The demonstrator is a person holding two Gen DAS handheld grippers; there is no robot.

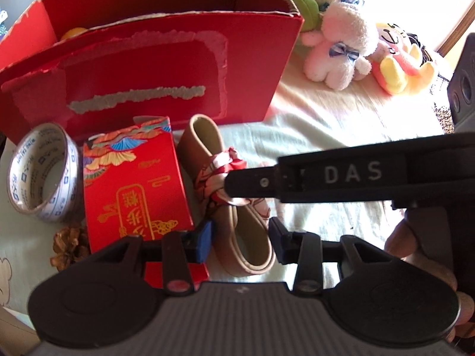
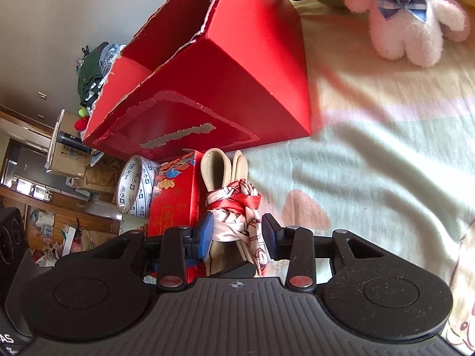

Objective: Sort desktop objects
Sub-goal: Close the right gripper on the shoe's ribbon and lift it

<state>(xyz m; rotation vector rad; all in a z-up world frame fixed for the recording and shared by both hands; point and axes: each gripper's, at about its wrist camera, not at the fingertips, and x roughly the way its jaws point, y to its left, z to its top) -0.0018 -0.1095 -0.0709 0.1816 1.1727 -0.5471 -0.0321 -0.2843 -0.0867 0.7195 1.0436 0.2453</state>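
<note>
Far left on the pale cloth (image 1: 311,124) there's a roll of printed tape (image 1: 44,175) standing on its edge, with a little dried pinecone (image 1: 69,244) just in front of it. Next over is a small red gift box (image 1: 136,181) with gold lettering and a fan pattern, sitting right up against the front of the big torn red cardboard box (image 1: 166,68). Something orange peeks out from inside that big box but I can't tell what it is.

Just right of the gift box lies the beige strap bundle (image 1: 237,216), looped over and tied round the middle with a red-and-white patterned scarf (image 1: 219,175).

The left gripper (image 1: 240,237) has its blue-padded fingers spread either side of the near end of the bundle; can't tell if the pads touch it. The right gripper (image 2: 236,234) comes in from the right, seen in the left wrist view as a black bar marked DAS. Its fingers are also apart, bracketing the scarf knot, not visibly pinching it.

Further right, past the big box's corner, a pink plush bunny (image 1: 341,44) with a blue bow sits beside a green plush (image 1: 305,6) and a yellow-pink plush (image 1: 400,59).
</note>
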